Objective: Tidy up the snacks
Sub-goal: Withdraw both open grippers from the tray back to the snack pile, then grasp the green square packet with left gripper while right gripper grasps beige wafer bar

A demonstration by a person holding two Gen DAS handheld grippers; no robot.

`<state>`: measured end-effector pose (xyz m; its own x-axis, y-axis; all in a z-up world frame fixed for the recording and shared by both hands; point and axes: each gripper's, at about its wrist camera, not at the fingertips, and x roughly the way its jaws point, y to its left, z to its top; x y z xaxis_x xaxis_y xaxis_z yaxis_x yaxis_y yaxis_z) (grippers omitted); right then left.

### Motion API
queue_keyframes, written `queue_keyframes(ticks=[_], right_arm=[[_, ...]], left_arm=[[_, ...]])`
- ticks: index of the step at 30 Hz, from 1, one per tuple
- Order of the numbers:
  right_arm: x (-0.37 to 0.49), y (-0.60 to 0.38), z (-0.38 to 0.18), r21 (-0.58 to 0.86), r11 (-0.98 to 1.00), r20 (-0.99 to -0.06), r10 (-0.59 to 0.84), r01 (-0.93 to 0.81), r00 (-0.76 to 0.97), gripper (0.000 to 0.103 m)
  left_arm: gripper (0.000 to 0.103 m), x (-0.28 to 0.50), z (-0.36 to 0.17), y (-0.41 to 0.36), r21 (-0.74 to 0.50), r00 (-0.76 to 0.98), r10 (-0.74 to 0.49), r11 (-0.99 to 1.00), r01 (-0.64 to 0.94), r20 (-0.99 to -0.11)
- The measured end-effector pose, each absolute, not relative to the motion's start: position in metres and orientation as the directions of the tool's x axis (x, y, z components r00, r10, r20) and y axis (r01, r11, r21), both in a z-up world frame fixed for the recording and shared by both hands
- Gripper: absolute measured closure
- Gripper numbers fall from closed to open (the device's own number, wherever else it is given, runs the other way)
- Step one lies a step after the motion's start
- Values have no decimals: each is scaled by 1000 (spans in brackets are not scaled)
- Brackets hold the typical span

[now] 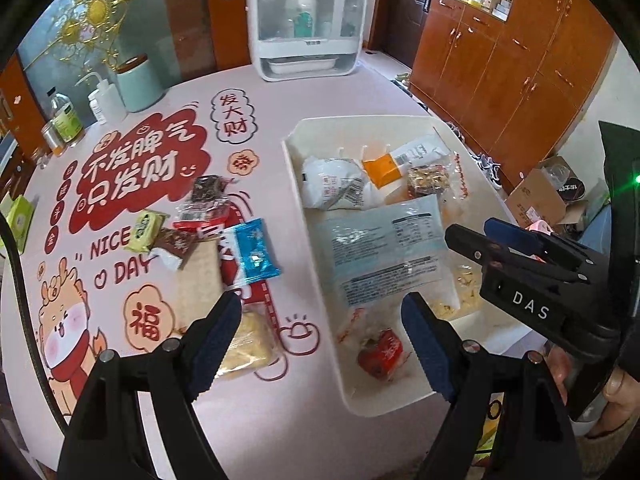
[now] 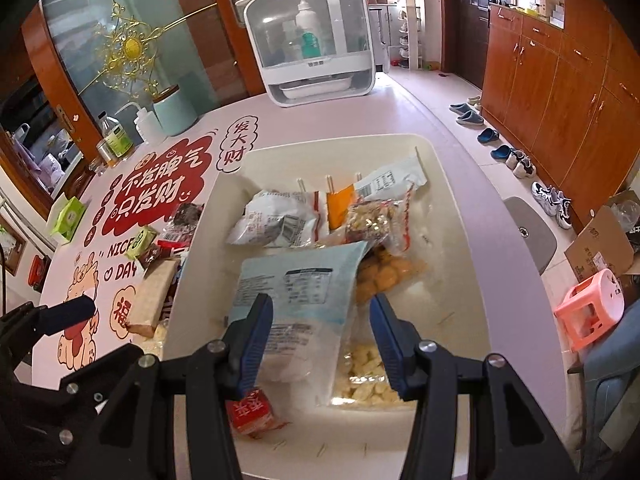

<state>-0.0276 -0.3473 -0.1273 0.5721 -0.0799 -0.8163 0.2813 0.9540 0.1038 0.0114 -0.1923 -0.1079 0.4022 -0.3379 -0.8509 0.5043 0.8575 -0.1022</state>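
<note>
**Two open grippers over a half-filled snack tray**

Several snack packets already lie in the cream tray (image 2: pixel 460 208) that fills the middle of the right wrist view. Largest is a pale blue bag (image 2: pixel 304 284) with a printed nutrition table, lying face down over a clear bag of pale yellow pieces (image 2: pixel 368 376). Toward the top of the tray sit a white crumpled packet (image 2: pixel 276 222) with a barcode, an orange packet (image 2: pixel 339 210) and a clear bag of nut bars (image 2: pixel 374 220). A small red packet (image 2: pixel 250 414) with white characters lies at the tray's lower edge.

More snacks wait in a loose pile at centre left of the left wrist view, on the pink tablecloth (image 1: pixel 304 92): a shiny blue packet (image 1: pixel 254 250), a green packet (image 1: pixel 144 230) and a brown packet (image 1: pixel 178 244).

Writing on the cloth reads "NICE DAY" beside red Chinese characters. The right gripper (image 1: pixel 476 232) carries the letters "DAS".

Both tools are spread with nothing between the fingers; the left gripper (image 1: pixel 320 340) hangs at the tray's left rim.
</note>
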Motion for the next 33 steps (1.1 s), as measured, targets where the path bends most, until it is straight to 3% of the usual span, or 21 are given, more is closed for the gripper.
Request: queue_keyframes(ticks=[19, 25, 33], right_arm=[[6, -256, -112, 112, 967, -807, -47, 231, 589, 52], [34, -216, -101, 91, 977, -793, -47, 194, 608, 52], [77, -175, -122, 87, 980, -824, -31, 180, 566, 45]], left_arm=[[21, 92, -55, -24, 6, 571, -200, 941, 338, -796], [11, 134, -31, 10, 57, 640, -182, 941, 333, -746], [10, 195, -78, -5, 73, 553, -210, 892, 445, -806]])
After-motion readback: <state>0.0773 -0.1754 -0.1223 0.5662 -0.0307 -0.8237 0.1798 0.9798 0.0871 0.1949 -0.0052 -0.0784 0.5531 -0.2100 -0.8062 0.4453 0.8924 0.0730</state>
